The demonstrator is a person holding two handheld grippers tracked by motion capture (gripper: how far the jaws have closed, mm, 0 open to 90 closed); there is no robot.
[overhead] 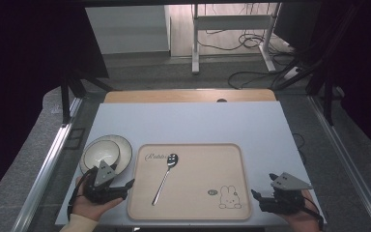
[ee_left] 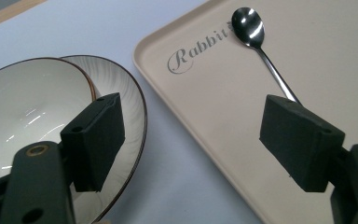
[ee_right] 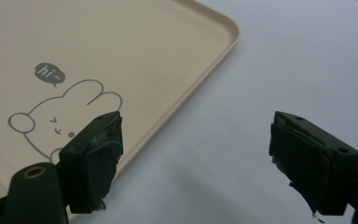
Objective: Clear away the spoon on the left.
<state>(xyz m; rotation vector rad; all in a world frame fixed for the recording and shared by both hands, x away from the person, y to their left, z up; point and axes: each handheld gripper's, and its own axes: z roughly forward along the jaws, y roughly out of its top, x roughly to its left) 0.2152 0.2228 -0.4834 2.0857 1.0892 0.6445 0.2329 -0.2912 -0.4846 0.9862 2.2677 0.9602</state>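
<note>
The spoon (overhead: 165, 176) lies on the beige tray (overhead: 232, 159), bowl toward the tray's far edge beside the printed word, handle slanting back toward the near left corner. My left gripper (overhead: 121, 188) has its jaws released and spread wide with nothing between them. In the left gripper view one jaw hangs over the rim of the plate (ee_left: 133, 98) and the other over the tray's surface, where it covers the near part of the spoon's (ee_left: 256, 39) handle; the tray's left edge and a strip of pale tabletop (ee_left: 168, 177) run between the two jaws. A bowl (ee_left: 23, 107) sits on that plate, just off the tray's left side, and both are apart from the tray.

My right gripper (overhead: 263, 195) is released as well, jaws wide and holding nothing, off the tray's near right corner. In the right gripper view one jaw sits above the tray's (ee_right: 158, 51) rabbit drawing (ee_right: 60, 112) and the other over bare tabletop, with the tray's right rim crossing the gap. The spoon is well apart from this gripper, on the tray's left half, while the rabbit drawing marks the tray's near right corner.
</note>
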